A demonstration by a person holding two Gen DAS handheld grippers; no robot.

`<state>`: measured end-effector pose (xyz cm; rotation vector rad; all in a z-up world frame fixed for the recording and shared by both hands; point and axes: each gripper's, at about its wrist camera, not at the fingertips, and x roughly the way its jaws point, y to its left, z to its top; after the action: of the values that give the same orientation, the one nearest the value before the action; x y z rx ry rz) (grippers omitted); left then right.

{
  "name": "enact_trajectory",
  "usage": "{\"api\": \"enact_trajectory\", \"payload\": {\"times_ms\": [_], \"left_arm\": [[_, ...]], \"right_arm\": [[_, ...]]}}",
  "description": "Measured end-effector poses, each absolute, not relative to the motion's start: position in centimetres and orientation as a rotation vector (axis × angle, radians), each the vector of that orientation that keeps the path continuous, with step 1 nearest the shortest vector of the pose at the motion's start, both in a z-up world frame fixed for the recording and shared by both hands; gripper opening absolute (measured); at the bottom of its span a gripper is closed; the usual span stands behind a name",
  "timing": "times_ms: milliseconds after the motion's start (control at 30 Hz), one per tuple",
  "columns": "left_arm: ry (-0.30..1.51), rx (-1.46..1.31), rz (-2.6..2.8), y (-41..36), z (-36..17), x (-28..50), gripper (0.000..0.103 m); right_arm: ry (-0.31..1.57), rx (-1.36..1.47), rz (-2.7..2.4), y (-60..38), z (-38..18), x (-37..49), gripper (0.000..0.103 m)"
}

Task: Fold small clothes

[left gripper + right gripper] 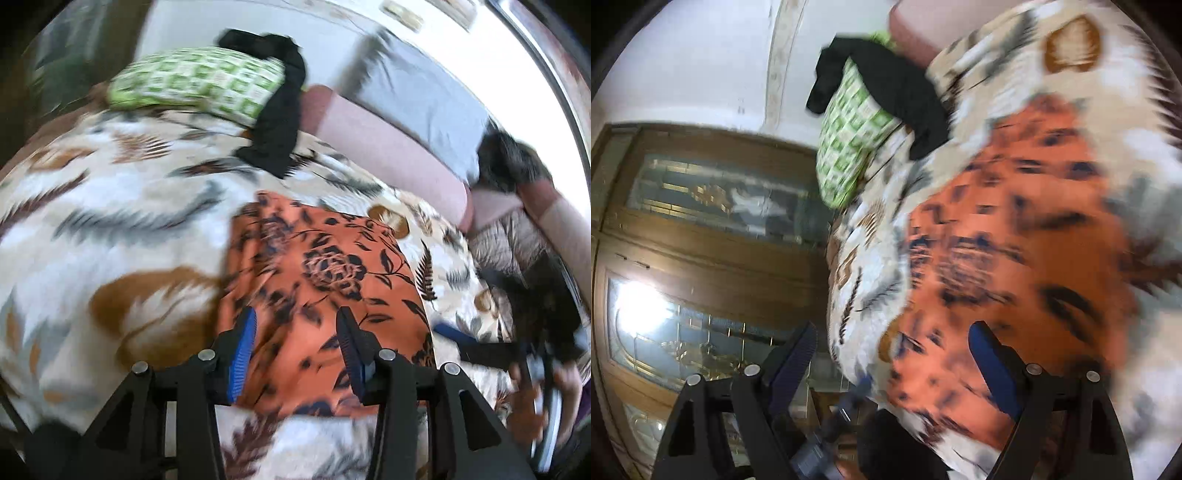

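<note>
The left gripper [295, 343], a black frame with ribbed blue pads, fills the bottom of its own view with its fingers spread wide and nothing between them. Just beyond the fingertips lies the orange cloth with a dark floral and leaf print [325, 280] — a small, roughly rectangular piece, spread flat on the cream bedcover patterned with brown and grey feathers [122, 206].

In the right wrist view, the right gripper [897, 350] also stands wide open and holds nothing; its right finger hangs over the near part of the orange cloth [1015, 229], while its left finger is off the edge of the bed, in front of a brown wooden cabinet with glass doors [713, 236]. This view is tilted and heavily blurred, so whether the pad touches the fabric cannot be told.

Farther along the bed sits a green-and-white checked pillow [195, 83] with a black garment [277, 110] draped over one end and trailing onto the bedcover, well apart from the orange cloth. A pink bolster [388, 147] runs along the far side — beside it, a grey cushion [417, 96].
</note>
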<state>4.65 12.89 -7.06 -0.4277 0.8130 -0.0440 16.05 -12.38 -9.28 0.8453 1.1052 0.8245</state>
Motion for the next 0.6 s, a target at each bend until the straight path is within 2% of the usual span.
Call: {"api": "enact_trajectory", "payload": {"times_ms": [67, 100, 133, 167, 200, 433, 600], "left_arm": [[0.898, -0.406, -0.022, 13.2, -8.7, 7.1, 0.044], [0.973, -0.390, 0.054, 14.0, -10.5, 8.5, 0.040], [1.035, -0.422, 0.123, 15.5, -12.6, 9.2, 0.042], [1.046, -0.473, 0.124, 16.4, -13.5, 9.1, 0.054], [1.039, -0.519, 0.126, 17.3, -14.0, 8.8, 0.056], [1.018, -0.444, 0.141, 16.0, -11.1, 8.5, 0.054], [0.921, -0.243, 0.130, 13.9, -7.9, 10.2, 0.054]], "right_arm": [[1.097, 0.894, 0.795, -15.1, -10.4, 14.7, 0.086], [1.099, 0.916, 0.777, -16.6, -11.3, 14.0, 0.086], [1.105, 0.924, 0.764, -17.6, -11.9, 13.6, 0.086], [1.114, 0.929, 0.751, -18.7, -12.3, 13.4, 0.086], [1.124, 0.938, 0.737, -19.8, -12.9, 12.9, 0.086], [1.098, 0.921, 0.726, -21.5, -13.6, 14.7, 0.086], [1.159, 0.936, 0.747, -20.2, -15.3, 17.6, 0.086]]}}
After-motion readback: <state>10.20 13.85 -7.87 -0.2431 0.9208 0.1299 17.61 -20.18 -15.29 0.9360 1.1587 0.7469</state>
